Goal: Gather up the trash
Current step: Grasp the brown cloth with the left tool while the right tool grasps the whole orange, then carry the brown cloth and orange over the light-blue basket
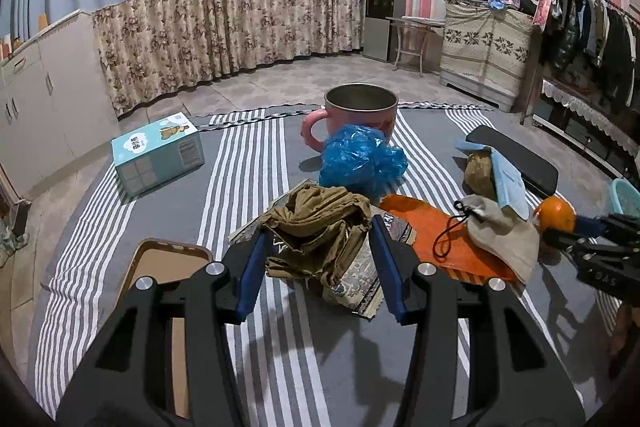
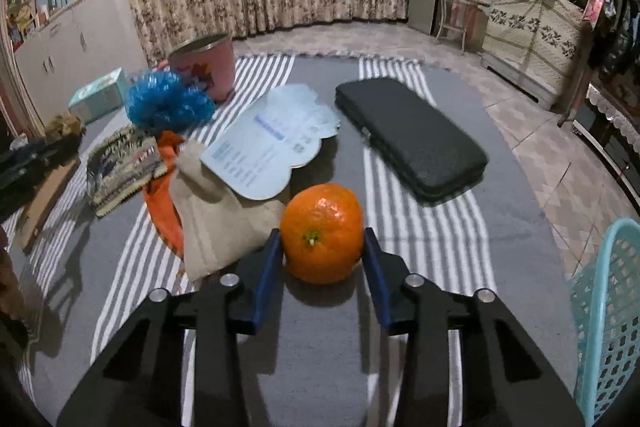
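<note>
Left gripper [image 1: 320, 255] clamps a crumpled olive cloth [image 1: 320, 231]; blue plastic bag [image 1: 360, 159] fronts a pink mug [image 1: 356, 115]

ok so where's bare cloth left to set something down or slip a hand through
Bare striped cloth lies between the tissue box and the pink mug. More lies in front of the orange toward the teal basket. The middle is crowded: brown cloth, blue bag, orange bag and pouch touch or overlap.

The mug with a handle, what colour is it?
Pink metal mug, steel inside; clearest in left wrist view.
</note>
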The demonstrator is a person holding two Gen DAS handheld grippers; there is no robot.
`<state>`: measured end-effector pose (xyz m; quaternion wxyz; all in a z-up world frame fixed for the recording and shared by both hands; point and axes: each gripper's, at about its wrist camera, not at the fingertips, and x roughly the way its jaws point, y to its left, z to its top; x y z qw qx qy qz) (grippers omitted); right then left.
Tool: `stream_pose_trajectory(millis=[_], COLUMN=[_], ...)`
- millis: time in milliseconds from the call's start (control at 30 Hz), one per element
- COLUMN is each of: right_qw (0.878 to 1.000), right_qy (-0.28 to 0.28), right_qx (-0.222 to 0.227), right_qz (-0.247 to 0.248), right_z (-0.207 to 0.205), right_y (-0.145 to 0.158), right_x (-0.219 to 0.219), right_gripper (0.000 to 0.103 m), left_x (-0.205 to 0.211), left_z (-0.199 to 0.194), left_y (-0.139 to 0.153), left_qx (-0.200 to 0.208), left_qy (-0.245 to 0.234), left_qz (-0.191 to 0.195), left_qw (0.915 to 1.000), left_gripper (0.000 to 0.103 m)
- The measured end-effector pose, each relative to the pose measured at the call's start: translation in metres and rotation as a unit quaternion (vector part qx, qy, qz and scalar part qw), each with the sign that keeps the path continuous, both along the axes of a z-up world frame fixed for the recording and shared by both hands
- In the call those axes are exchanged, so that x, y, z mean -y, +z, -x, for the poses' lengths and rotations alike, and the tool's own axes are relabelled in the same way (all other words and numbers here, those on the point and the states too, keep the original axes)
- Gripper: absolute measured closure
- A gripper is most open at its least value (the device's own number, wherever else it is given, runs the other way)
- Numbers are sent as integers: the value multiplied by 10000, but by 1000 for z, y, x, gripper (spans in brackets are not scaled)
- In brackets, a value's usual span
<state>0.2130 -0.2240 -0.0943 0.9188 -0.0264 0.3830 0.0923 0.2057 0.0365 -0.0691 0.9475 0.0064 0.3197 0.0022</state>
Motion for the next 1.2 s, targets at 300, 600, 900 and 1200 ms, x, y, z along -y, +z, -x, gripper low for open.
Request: stream_pose_trajectory(millis=[300,600,900,1200], right_qw=[9963,9861,9747,9605], right_qy=[-376,-1090,-1806,-2517], right_qx=[774,1250,1313,1170], right_qz=[-73,-52,43,-213], right_z=[39,84,115,126], right_y=[47,76,78,66], right_x=[49,143,235,304], right_gripper=[64,64,64,64], left_x=[36,112,213,305], left_z=[11,17,22,34], left_y=[31,48,56,48], left_qx=[224,444,609,658], left_qy=[-206,-692,-1363,-2113], left_qz=[13,-40,54,-39], left_qw=[9995,9966,9888,9752], left_gripper=[55,55,55,55])
